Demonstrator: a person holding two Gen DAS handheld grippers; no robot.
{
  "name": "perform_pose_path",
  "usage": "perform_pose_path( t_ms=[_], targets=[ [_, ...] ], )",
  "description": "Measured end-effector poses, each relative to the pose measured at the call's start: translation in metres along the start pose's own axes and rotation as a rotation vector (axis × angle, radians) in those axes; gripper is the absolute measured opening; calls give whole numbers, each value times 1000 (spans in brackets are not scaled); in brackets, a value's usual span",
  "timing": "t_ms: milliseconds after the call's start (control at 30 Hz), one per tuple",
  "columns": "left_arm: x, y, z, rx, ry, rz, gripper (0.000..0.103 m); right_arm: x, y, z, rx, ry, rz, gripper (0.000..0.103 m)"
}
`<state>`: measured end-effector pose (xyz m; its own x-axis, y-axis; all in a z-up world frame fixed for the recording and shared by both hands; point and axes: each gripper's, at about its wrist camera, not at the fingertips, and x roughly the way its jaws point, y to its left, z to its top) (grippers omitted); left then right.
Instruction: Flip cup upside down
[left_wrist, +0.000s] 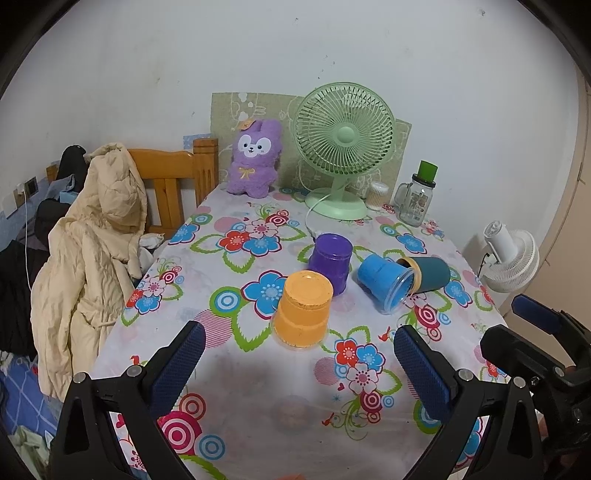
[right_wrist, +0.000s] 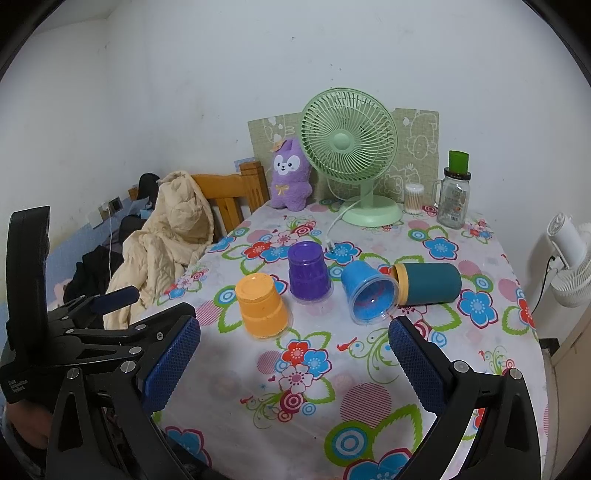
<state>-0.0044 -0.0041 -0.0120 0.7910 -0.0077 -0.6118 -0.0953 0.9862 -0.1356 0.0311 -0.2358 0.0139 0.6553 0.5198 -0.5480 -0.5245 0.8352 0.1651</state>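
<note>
Left wrist view first: the left gripper (left_wrist: 299, 369) hangs low over the near edge of the table (left_wrist: 258, 424), fingers spread wide and holding nothing, lined up roughly on the orange cup (left_wrist: 303, 308) that already sits mouth down. Just behind it the purple cup (left_wrist: 330, 264) is upside down too. To the right the blue cup (left_wrist: 384, 282) lies on its side, mouth toward us, touching the teal cup (left_wrist: 430, 273), also tipped over. I'd say those two are what's left to flip. From the right wrist view the right gripper (right_wrist: 293, 367) is likewise wide apart and empty, pointed at the blue cup, probably the next pick. Green fan (left_wrist: 343, 147) stands well clear at the far end
</note>
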Motion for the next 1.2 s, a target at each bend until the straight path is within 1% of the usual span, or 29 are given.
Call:
perform_pose_path(
  t_ms=[467,900,1200],
  targets=[
    [11,-4,2,6,26,-4,103,3,-7,-2,17,6,-3,103],
    [23,-7,-1,3,56,-9,103,14,-17,-2,37,38,-11,103],
    [51,-13,-7,3,127,-31,103,36,-40,-8,70,97,-51,103]
  ],
)
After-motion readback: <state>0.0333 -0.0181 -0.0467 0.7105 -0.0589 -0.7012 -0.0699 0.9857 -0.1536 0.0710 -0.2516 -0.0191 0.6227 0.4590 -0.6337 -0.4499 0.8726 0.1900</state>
